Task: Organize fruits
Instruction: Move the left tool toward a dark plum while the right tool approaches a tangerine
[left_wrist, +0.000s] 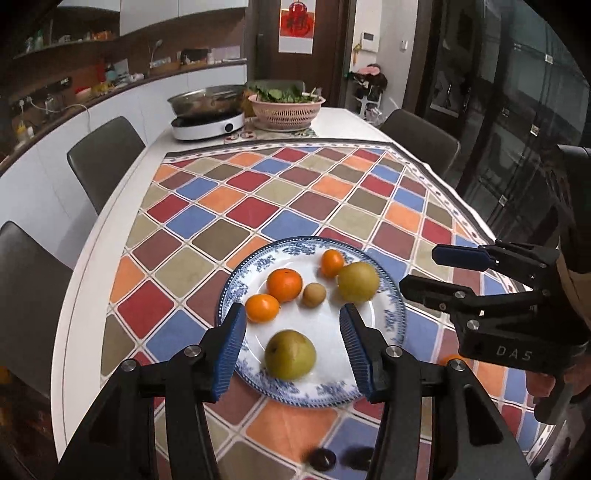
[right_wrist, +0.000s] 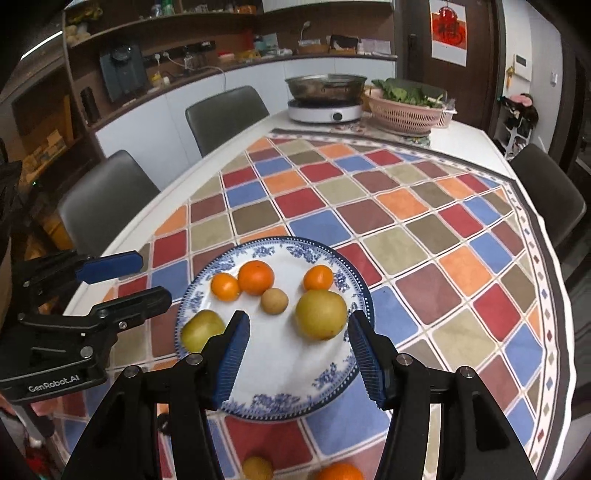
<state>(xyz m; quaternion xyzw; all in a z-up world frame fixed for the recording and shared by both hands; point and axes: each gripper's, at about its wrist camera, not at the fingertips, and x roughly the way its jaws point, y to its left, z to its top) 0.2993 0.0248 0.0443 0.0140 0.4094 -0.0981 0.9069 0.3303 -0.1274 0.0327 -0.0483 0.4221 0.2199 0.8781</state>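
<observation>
Where the left wrist view looks down a white dining table (left_wrist: 122, 206), a tablecloth (left_wrist: 295, 192) of coloured diamonds covers most of it, with dark chairs along the left edge and a kitchen counter behind. At the top centre stand a steel pot on a white cooker (left_wrist: 208, 123) and a pink basket of greens (left_wrist: 286, 107). The left gripper (left_wrist: 293, 347) fills the bottom of the frame, jaws apart and empty, hanging above a blue-and-white plate (left_wrist: 391, 317). On the plate lie two yellow-green pears (left_wrist: 290, 354), three oranges (left_wrist: 284, 285) and a small brown fruit (left_wrist: 314, 294). The right gripper (left_wrist: 421, 271) enters from the right edge, jaws apart.

In the right wrist view, the same cloth (right_wrist: 369, 206) spreads to the right, the pot and cooker (right_wrist: 325, 107) and basket (right_wrist: 406, 110) at the top. The right gripper (right_wrist: 299, 354) sits low in the frame, open and empty over the plate (right_wrist: 280, 402), the nearer pear (right_wrist: 321, 314) just ahead of its right finger. The left gripper (right_wrist: 151, 277) shows at the left edge, open. Two more fruits lie on the cloth at the bottom edge (right_wrist: 258, 468).
</observation>
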